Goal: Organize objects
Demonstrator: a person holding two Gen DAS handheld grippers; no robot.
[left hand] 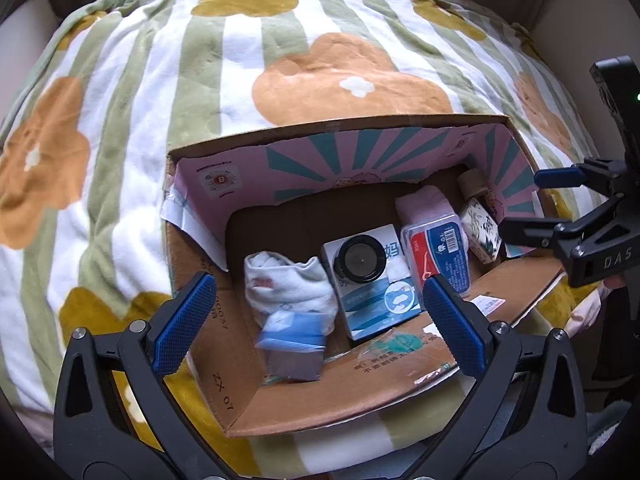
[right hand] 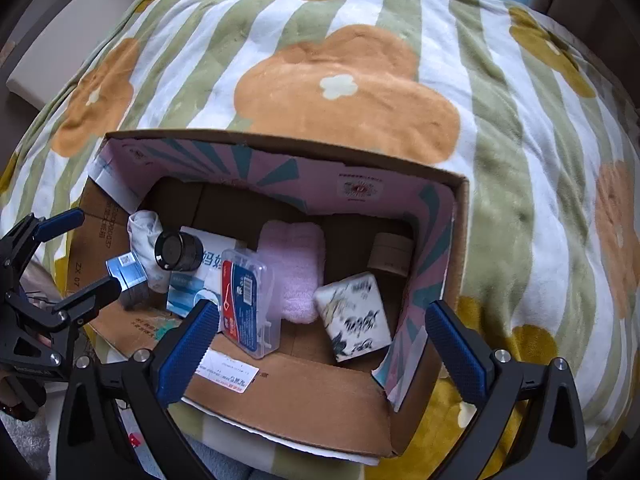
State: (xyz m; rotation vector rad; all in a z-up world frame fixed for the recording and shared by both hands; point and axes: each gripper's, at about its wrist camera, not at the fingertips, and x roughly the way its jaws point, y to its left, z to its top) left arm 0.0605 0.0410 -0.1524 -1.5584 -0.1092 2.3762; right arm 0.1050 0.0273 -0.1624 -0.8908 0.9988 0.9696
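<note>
Both sets of jaws are standing wide apart with nothing between their blue pads: the left gripper [left hand: 318,322] is hanging over the near left part of the cardboard box [left hand: 304,404], and the right gripper [right hand: 322,354] is hanging over its near right part. Neither is gripping or touching any object.

The box is sitting open on a striped blanket [left hand: 160,92] printed with orange and mustard flowers, its inner walls showing a pink and teal sunburst print.

Inside it, from the left, a rolled white cloth [left hand: 288,284] is lying beside a blue-topped packet [left hand: 294,346]. A white and blue carton [left hand: 376,304] is lying flat next to them, with a black round lid [left hand: 358,260] resting on top of it. A clear plastic case of floss picks [right hand: 248,304] is leaning against a folded pink towel [right hand: 296,272]. Further right, a white packet with ink-style print [right hand: 356,316] is lying tilted near the right wall, and a tan roll [right hand: 390,252] is standing in the far right corner.
</note>
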